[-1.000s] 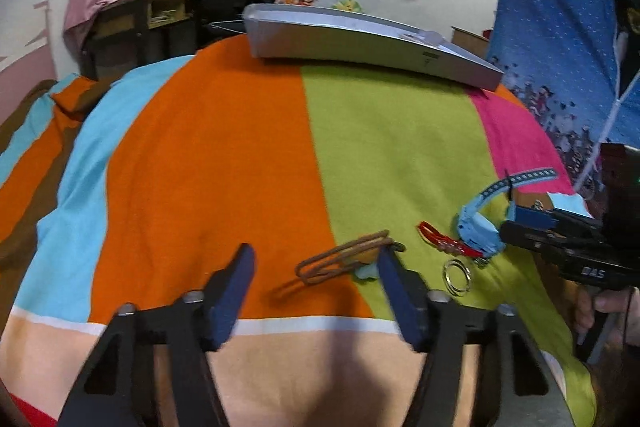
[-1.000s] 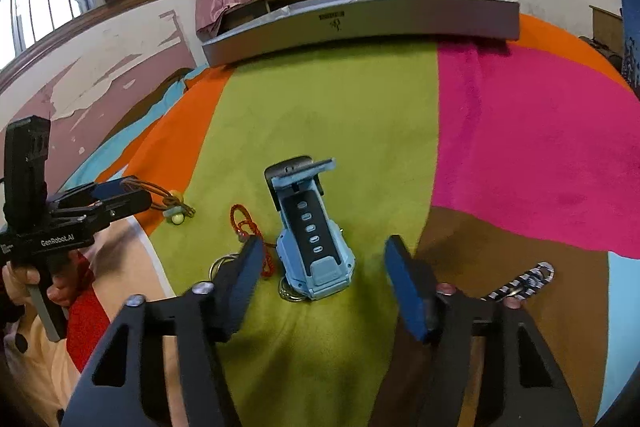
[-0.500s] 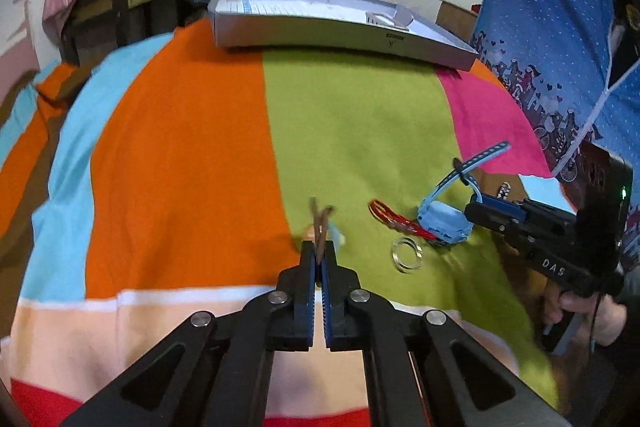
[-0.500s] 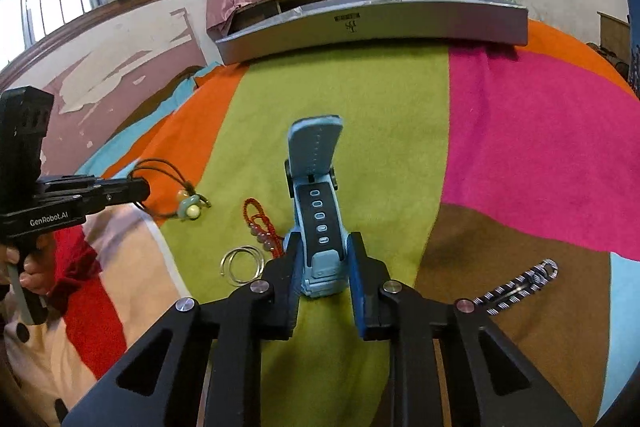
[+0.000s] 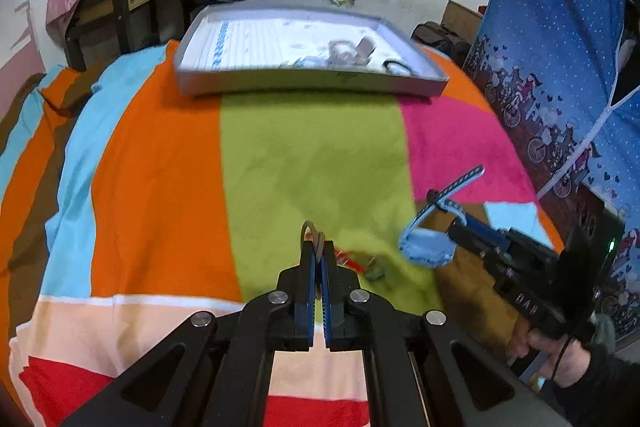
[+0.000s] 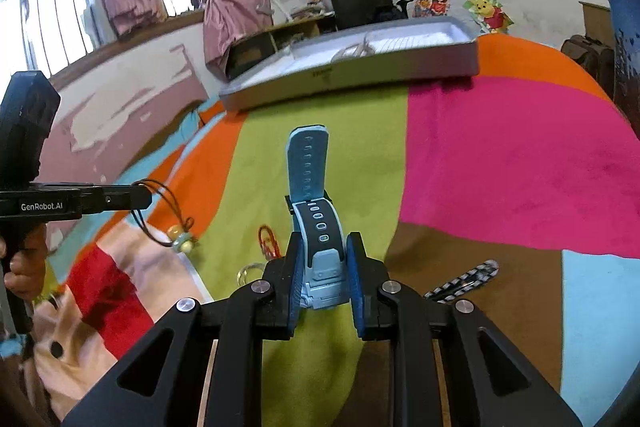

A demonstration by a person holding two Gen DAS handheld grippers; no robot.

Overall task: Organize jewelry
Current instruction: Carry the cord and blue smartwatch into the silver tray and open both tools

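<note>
Right wrist: watch strap pointing forward

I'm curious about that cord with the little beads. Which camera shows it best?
The right wrist view: the brown cord necklace with pale beads dangles fully visible from the left gripper. The left wrist view shows only a loop of cord poking out between its shut fingers.
</note>
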